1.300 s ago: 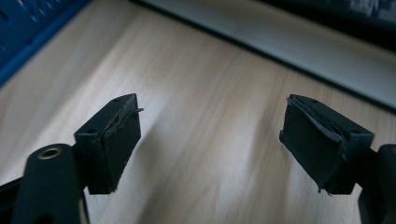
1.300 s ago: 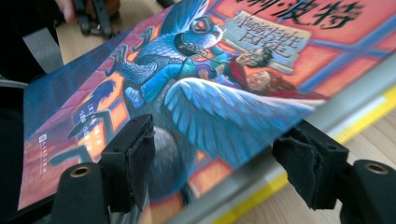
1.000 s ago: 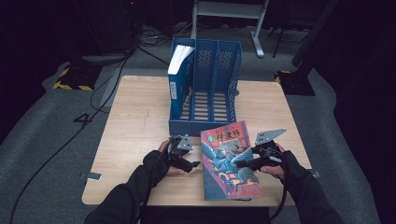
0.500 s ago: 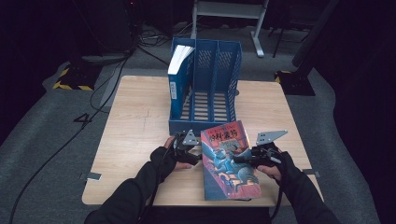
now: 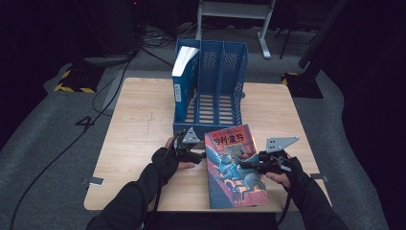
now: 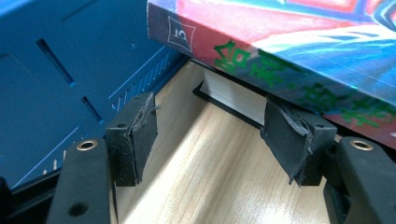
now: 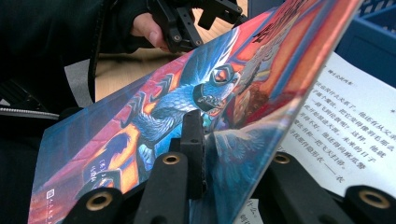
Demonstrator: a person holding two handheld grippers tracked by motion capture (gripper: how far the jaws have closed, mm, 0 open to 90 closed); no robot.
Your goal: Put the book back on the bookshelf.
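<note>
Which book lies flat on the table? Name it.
The colourful dragon-cover book in front of the blue file rack; the white-paged blue book stands upright inside the rack.

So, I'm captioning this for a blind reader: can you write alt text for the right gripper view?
The right gripper has its black jaws clamped on the front cover of a paperback, lifting it off a printed page. Behind, a gloved hand holds the left gripper over the wooden table.
</note>
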